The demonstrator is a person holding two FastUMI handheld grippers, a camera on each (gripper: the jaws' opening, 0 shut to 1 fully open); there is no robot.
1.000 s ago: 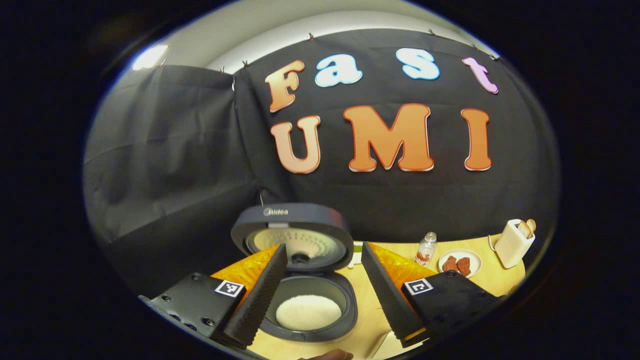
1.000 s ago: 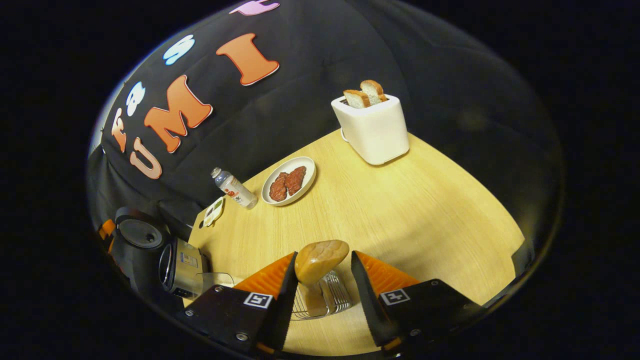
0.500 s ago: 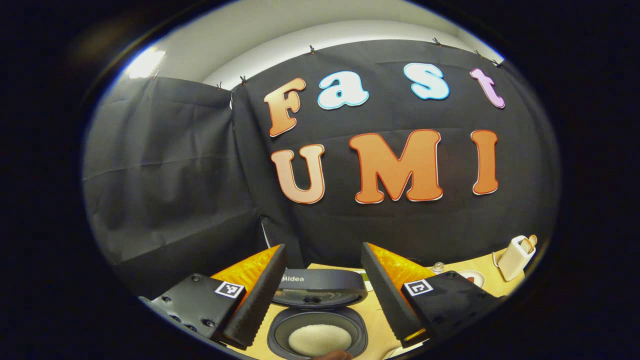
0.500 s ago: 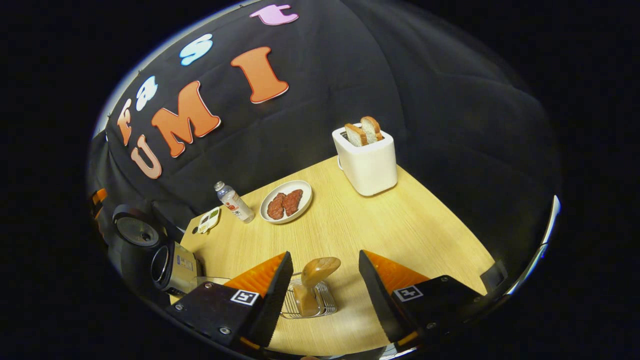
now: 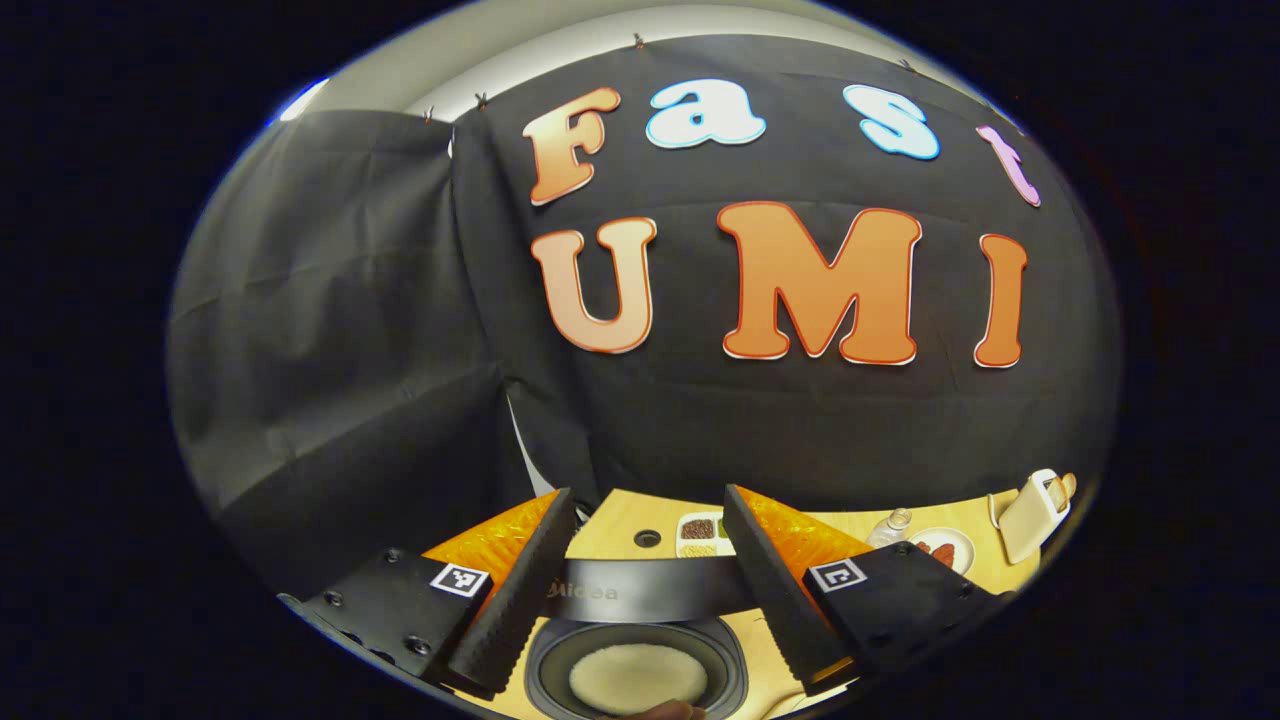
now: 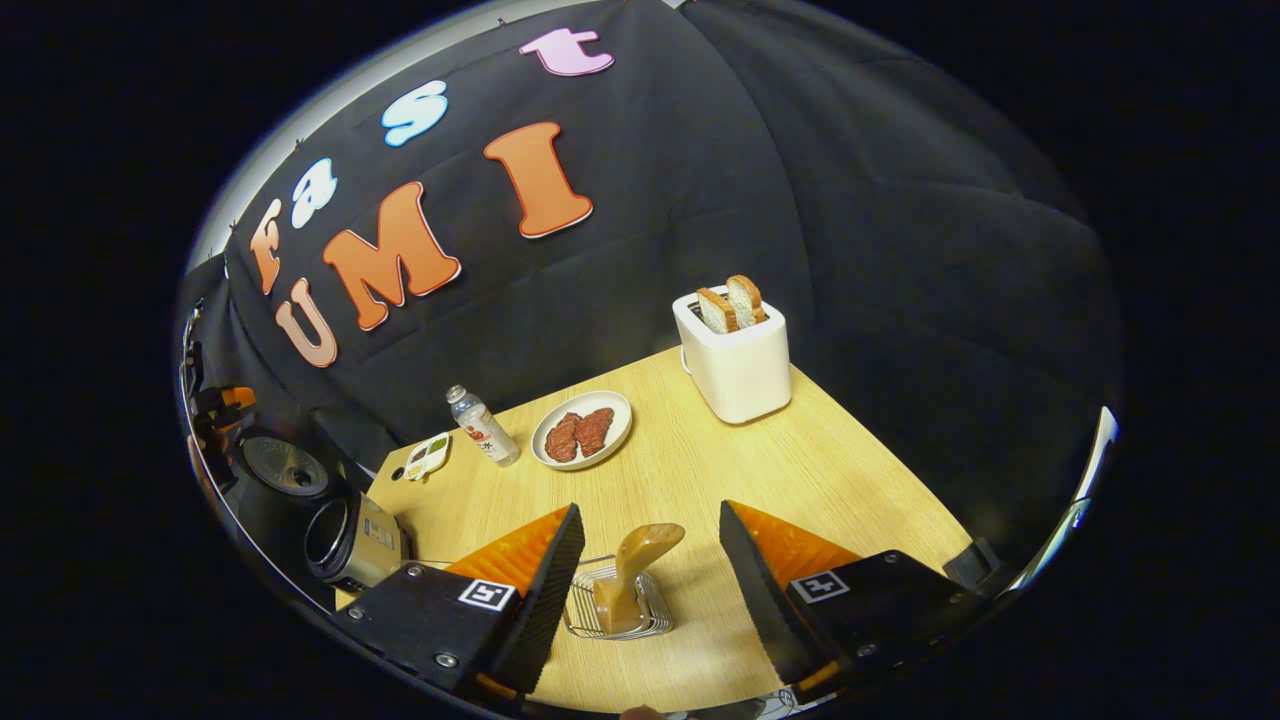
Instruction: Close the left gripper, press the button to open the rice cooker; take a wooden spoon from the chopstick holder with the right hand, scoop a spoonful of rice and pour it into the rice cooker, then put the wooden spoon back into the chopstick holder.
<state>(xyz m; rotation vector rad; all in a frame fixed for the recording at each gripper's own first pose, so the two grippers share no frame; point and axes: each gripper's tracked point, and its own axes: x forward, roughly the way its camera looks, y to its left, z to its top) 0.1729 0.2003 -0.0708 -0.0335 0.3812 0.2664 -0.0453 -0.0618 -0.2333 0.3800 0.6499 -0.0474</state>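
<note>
1. In the left gripper view, the left gripper [image 5: 640, 590] hung with its jaws wide and holding nothing, above the rice cooker [image 5: 637, 672], which lay at 6 o'clock with its lid up and white rice [image 5: 638, 678] inside.
2. In the right gripper view, the right gripper [image 6: 645, 590] also had wide, empty jaws; the wooden spoon [image 6: 637, 570] stood in the wire chopstick holder [image 6: 615, 612] between them at 6 o'clock, untouched.
3. Risks, as a judgement: the spoon leaned, so it might tip out; the light holder could topple if knocked.
4. The cooker lid bore a maker's name; I do not read labels off. The bottle [image 6: 482, 425] label at 10 o'clock was too small to read.
</note>
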